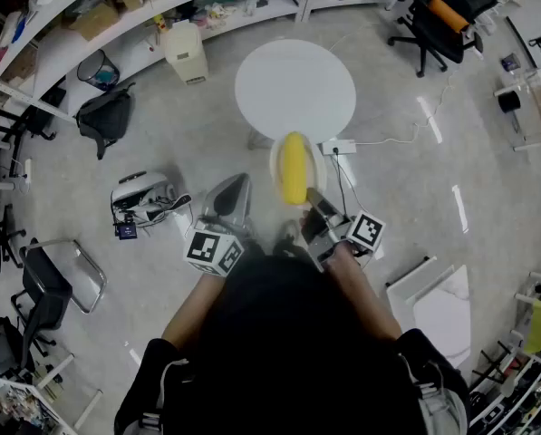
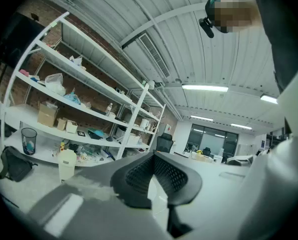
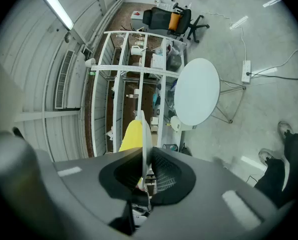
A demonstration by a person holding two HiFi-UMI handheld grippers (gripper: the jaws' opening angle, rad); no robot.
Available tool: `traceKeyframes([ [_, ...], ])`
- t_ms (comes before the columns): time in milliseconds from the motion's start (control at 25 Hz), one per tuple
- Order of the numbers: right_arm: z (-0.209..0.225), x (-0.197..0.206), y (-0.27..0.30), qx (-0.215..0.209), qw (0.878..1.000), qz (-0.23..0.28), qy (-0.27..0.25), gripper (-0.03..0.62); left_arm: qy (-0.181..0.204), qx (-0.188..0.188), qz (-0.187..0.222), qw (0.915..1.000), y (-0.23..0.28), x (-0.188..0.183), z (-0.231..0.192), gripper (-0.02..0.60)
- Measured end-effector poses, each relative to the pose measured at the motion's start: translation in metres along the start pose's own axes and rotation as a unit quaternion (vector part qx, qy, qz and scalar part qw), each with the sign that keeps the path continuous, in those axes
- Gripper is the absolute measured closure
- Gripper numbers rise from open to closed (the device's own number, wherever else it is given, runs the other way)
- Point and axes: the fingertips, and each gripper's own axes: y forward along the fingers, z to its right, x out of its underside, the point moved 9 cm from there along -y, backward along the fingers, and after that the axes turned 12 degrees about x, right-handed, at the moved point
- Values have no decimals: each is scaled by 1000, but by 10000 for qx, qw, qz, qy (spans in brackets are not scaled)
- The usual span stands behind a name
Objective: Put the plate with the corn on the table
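Right gripper pinches plate, corn aboard.

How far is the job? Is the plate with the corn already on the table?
Done: the right gripper is shut on the plate, the corn lying on it. In hand: the plate is held in the air, short of the round white table. Left: bring it over the table, set it down and release.

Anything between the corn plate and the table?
Nothing visible. The plate with the corn, held by the right gripper, is just short of the round table, whose top is bare. A power strip lies on the floor, below the path.
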Motion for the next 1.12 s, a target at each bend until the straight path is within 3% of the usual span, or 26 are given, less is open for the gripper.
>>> traceKeyframes([
  [1120, -12, 36, 14, 8, 9999, 90, -147, 548, 30, -51, 191, 9998, -39, -17, -27, 578],
])
